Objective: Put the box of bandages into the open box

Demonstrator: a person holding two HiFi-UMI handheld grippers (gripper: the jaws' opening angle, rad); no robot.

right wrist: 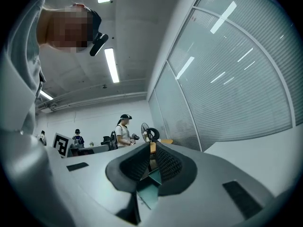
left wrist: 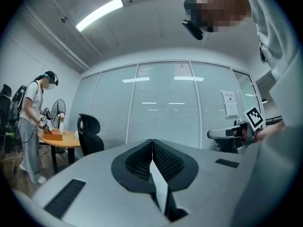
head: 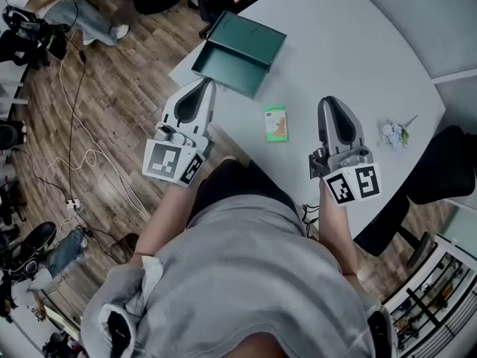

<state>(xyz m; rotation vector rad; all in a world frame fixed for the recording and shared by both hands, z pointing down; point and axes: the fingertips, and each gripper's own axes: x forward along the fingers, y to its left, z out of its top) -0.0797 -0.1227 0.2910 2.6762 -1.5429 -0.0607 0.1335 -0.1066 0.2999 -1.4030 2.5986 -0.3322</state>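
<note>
step: approach, nothing grasped yet. the box of bandages [head: 276, 122] lies flat on the white table [head: 358, 43], between the two grippers and well apart from the open box [head: 238, 54] near the table's far left edge. left gripper [head: 206, 84] hovers at the table's left edge, fingers pressed together, empty. right gripper [head: 330, 103] hovers over the table just right of the bandages, fingers all but together with tips meeting, pinching nothing. a flower sprig [head: 393, 134] lies further right, not involved. next move, judged: one gripper spreads its fingers, drops over the bandage box's narrow sides, closes and carries it to the open box.
</note>
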